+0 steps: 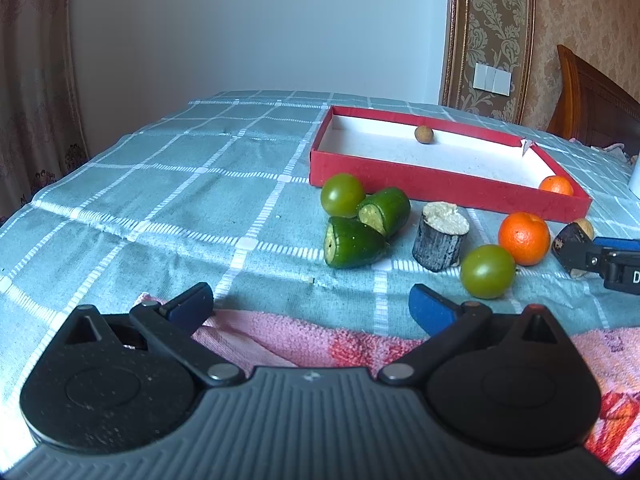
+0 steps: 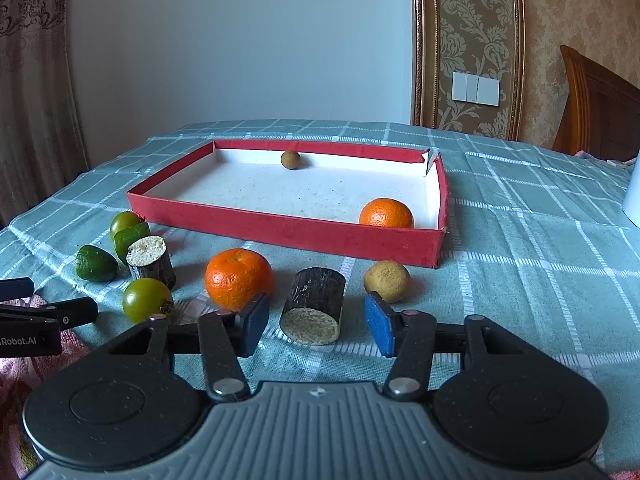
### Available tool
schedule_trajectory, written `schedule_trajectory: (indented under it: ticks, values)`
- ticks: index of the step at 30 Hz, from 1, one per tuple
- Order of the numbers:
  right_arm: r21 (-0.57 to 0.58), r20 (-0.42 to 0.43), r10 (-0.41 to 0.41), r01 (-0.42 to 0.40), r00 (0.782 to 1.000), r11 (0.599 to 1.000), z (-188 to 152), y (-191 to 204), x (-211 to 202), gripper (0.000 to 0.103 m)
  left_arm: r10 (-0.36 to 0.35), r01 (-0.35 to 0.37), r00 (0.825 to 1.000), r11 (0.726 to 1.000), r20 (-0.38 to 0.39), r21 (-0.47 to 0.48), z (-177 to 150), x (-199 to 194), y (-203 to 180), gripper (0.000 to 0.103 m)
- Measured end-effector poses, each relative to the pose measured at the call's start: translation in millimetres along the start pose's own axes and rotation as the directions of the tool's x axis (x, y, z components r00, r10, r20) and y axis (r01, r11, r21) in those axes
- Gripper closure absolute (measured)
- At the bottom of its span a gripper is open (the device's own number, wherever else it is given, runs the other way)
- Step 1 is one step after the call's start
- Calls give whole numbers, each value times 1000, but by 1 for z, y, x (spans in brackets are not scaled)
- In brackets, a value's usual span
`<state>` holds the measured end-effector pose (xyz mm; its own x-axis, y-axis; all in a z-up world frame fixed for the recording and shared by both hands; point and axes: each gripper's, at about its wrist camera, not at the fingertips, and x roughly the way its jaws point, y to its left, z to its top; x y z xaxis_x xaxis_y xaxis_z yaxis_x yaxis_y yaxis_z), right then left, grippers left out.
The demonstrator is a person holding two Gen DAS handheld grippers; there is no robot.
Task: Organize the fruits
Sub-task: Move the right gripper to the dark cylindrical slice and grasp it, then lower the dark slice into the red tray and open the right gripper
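A red tray (image 2: 280, 228) holds an orange (image 2: 386, 213) and a small brown fruit (image 2: 291, 159). On the cloth in front lie another orange (image 2: 239, 278), a tan round fruit (image 2: 387, 281), two green tomatoes (image 1: 487, 272) (image 1: 342, 195), two cucumber pieces (image 1: 352, 242) (image 1: 386, 210) and an upright dark stalk piece (image 1: 440, 240). A second stalk piece (image 2: 314, 308) lies on its side between the fingers of my right gripper (image 2: 316, 322), with a gap at each pad. My left gripper (image 1: 310, 300) is open wide over a pink towel, holding nothing.
The pink towel (image 1: 320, 344) covers the near edge of the checked green cloth (image 1: 180, 200). A white object (image 2: 632, 196) stands at the far right. A wooden headboard (image 2: 600, 112) and a wall rise behind the table.
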<state>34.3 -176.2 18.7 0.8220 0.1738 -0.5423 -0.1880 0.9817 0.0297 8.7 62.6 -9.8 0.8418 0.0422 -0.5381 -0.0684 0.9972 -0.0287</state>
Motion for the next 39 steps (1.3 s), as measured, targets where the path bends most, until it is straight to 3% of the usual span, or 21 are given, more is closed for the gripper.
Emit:
schedule_trajectory:
  ticks: [11,28,39]
  values:
    - [2,-34,8,-8,999,1000,-1,0,6,69,-4,4,1000,1000,11,-16,0,-1,1,0]
    - [60,43,16,-19,999,998,-1,-7,-7,70,10,-9,1000,1000,16,-24,0,-2,2,0]
    - [45,90,27,-31,996,999,18,-5,-13,71,-1,2,1000,999,20,-33,-1,-2,4,0]
